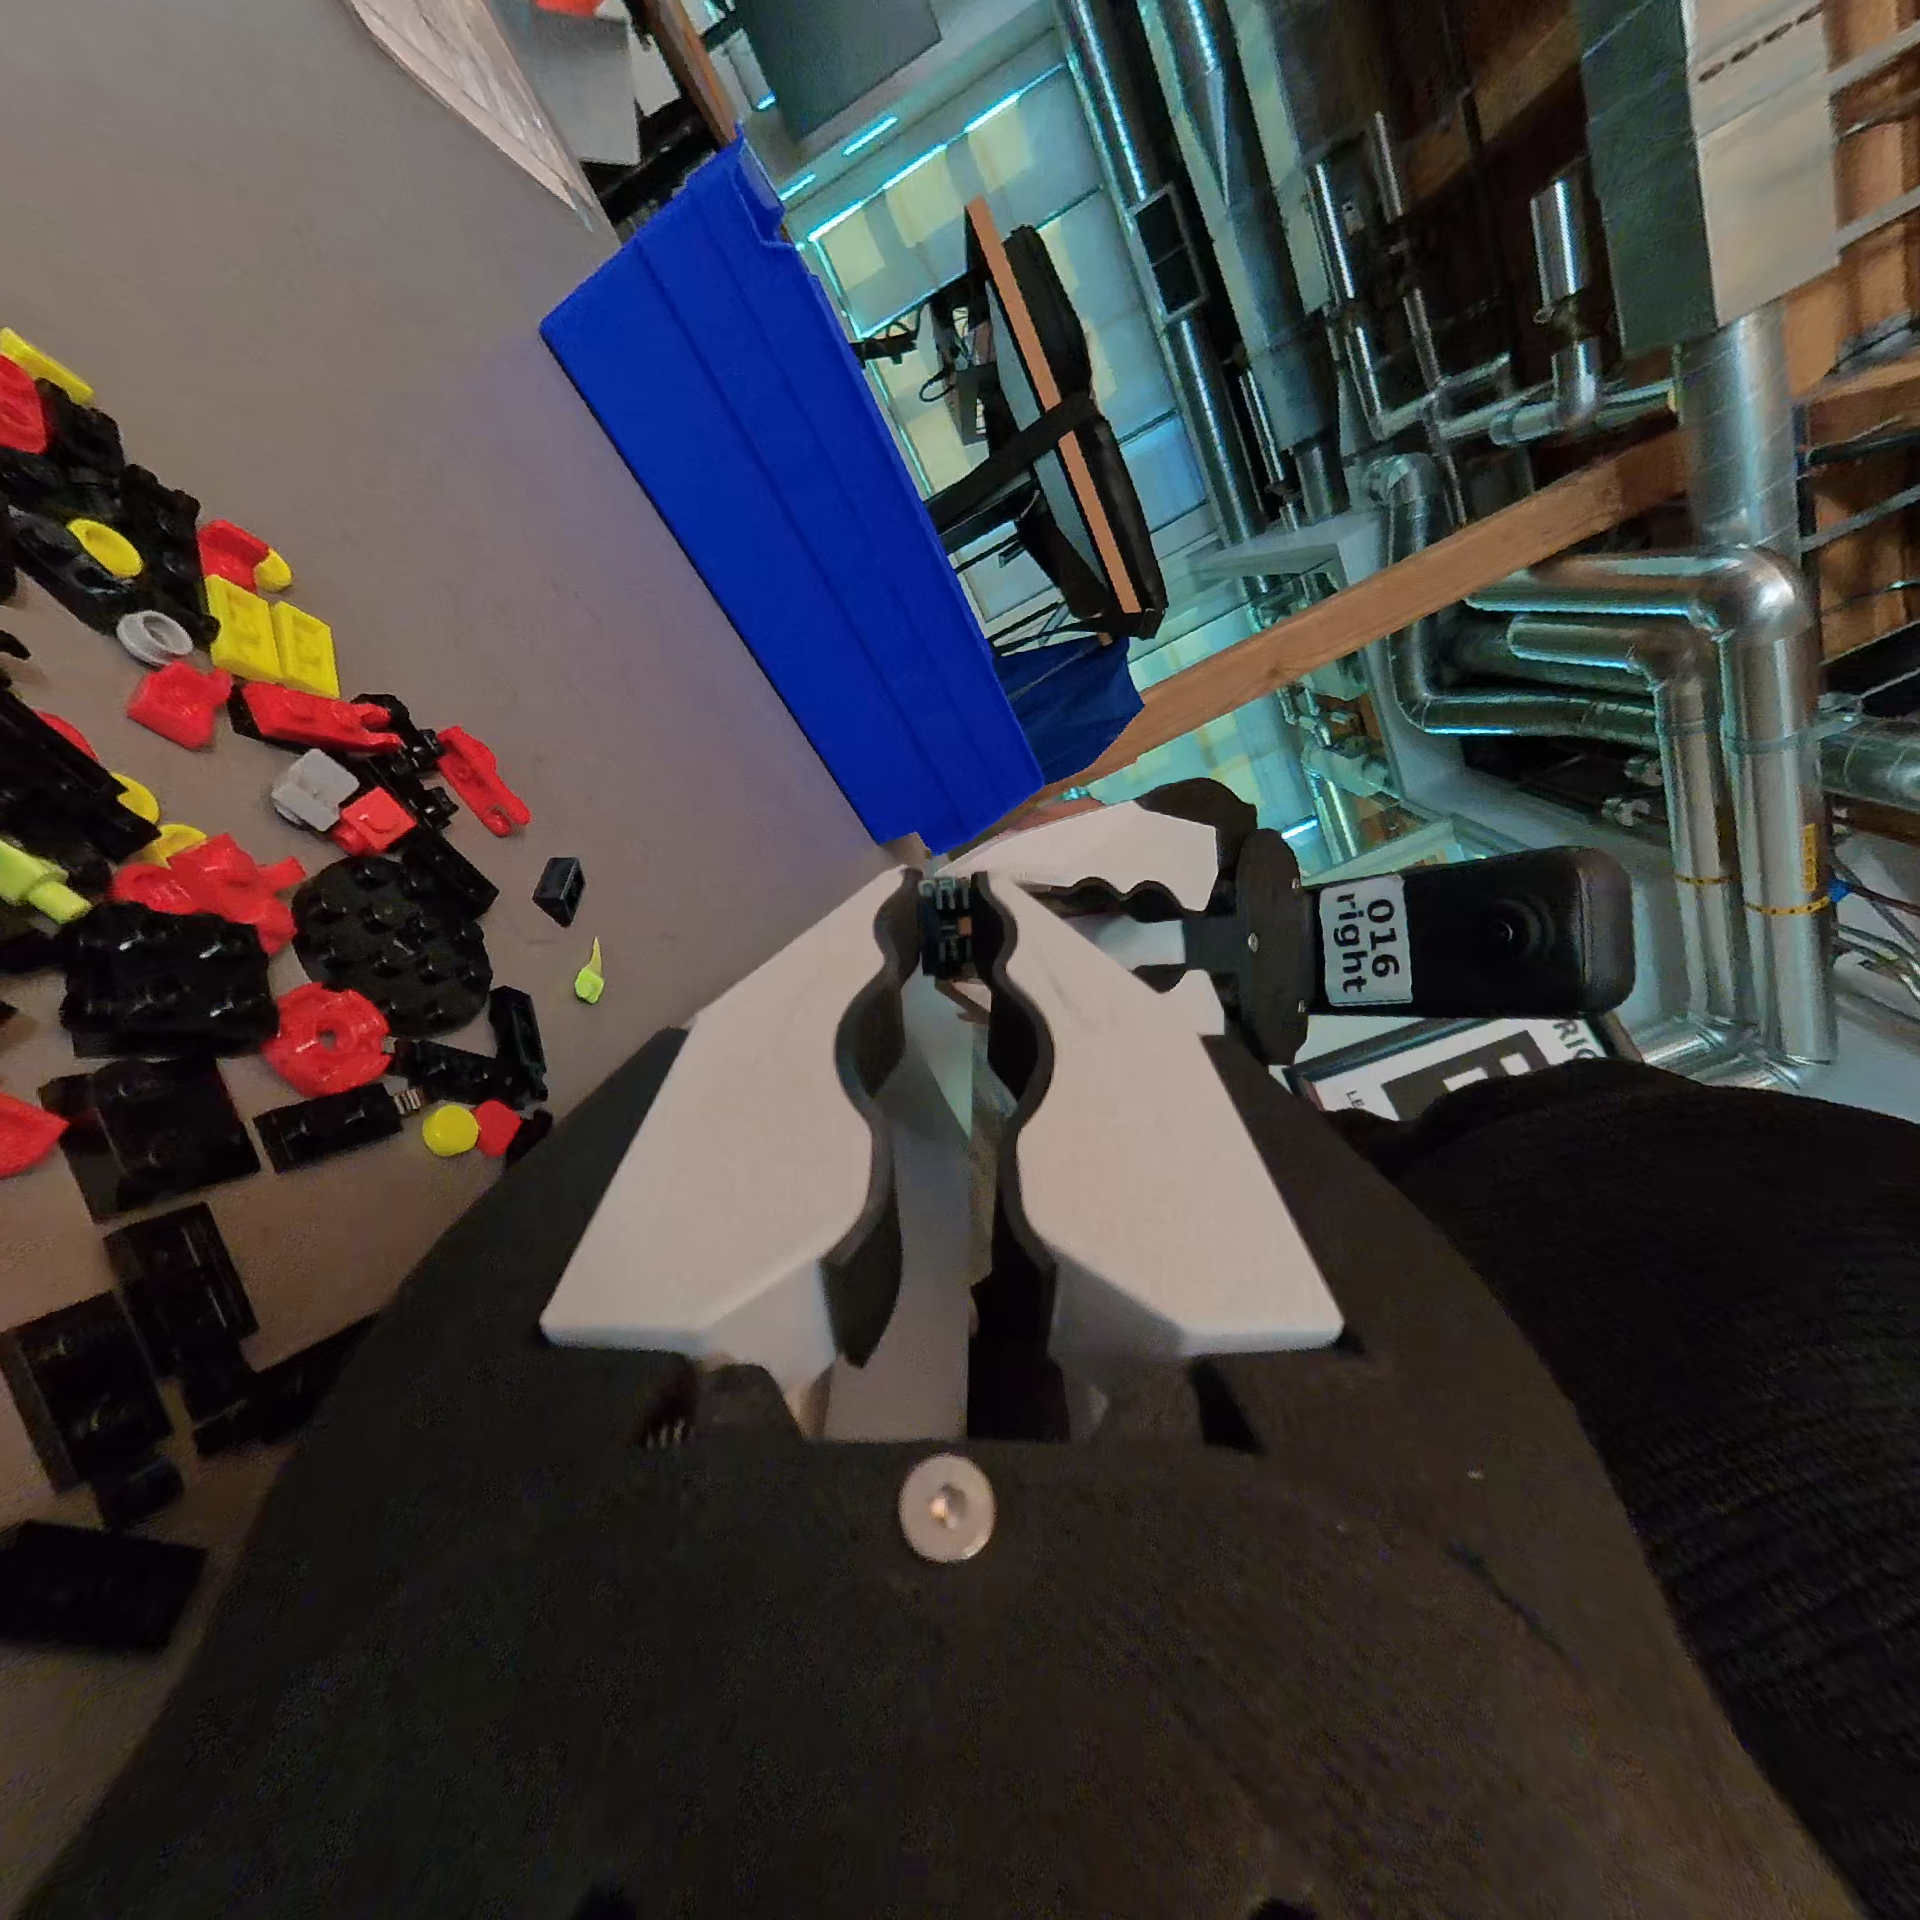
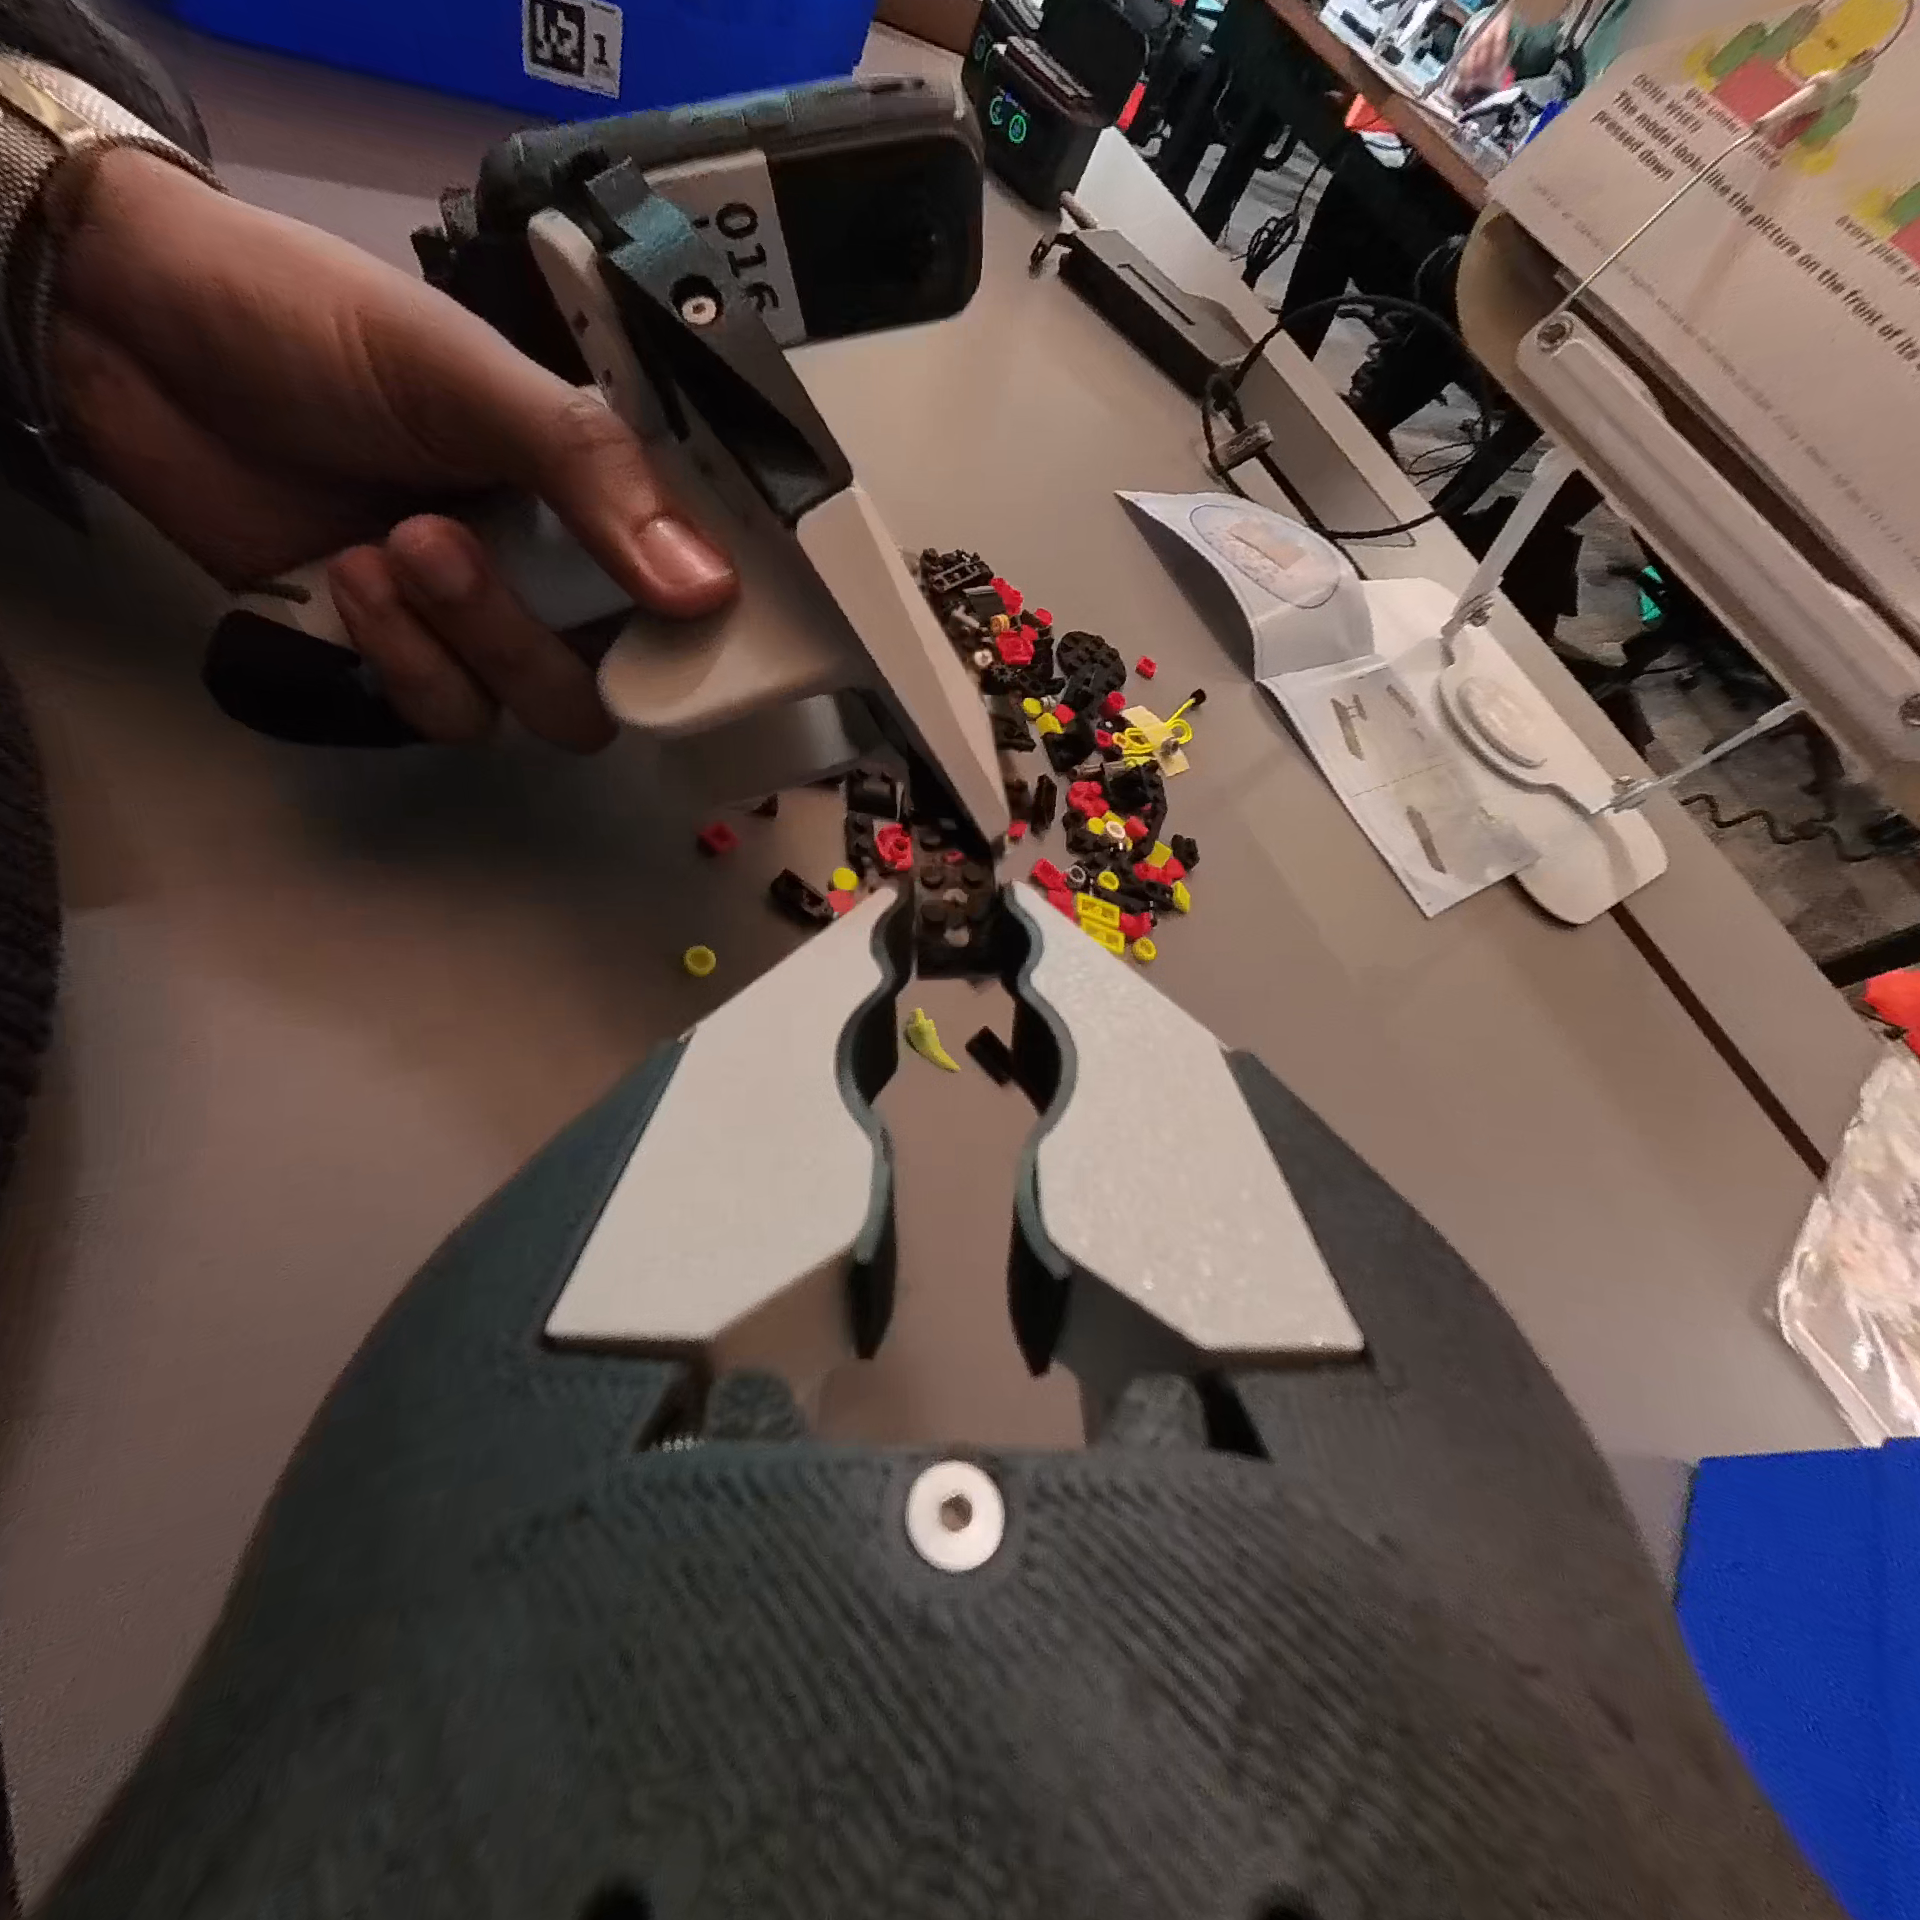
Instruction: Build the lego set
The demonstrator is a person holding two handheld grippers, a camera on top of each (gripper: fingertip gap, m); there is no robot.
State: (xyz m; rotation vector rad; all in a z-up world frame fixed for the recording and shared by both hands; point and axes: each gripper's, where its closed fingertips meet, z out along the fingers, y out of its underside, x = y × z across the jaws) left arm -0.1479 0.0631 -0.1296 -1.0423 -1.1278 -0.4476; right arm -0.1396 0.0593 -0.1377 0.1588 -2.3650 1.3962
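My left gripper (image 1: 948,896) is shut on a small black lego piece (image 1: 948,935) and holds it above the grey table. My right gripper (image 2: 954,912) is shut on a black studded lego assembly (image 2: 951,930). The two grippers meet tip to tip. In the right wrist view the left gripper (image 2: 987,826) comes down from the upper left, held by a hand (image 2: 364,436), and its tip touches the assembly. The right gripper's white fingers (image 1: 1122,847) show just beyond mine in the left wrist view. A pile of loose black, red and yellow pieces (image 1: 260,831) (image 2: 1081,748) lies on the table.
A lime claw piece (image 2: 932,1042) (image 1: 590,971) and a small black brick (image 1: 559,888) lie apart from the pile. A blue bin (image 1: 790,520) stands behind. An open instruction booklet (image 2: 1382,727) lies right of the pile. A plastic bag (image 2: 1870,1247) and another blue bin (image 2: 1808,1662) sit at right. The tips of both grippers are at nearly the same place.
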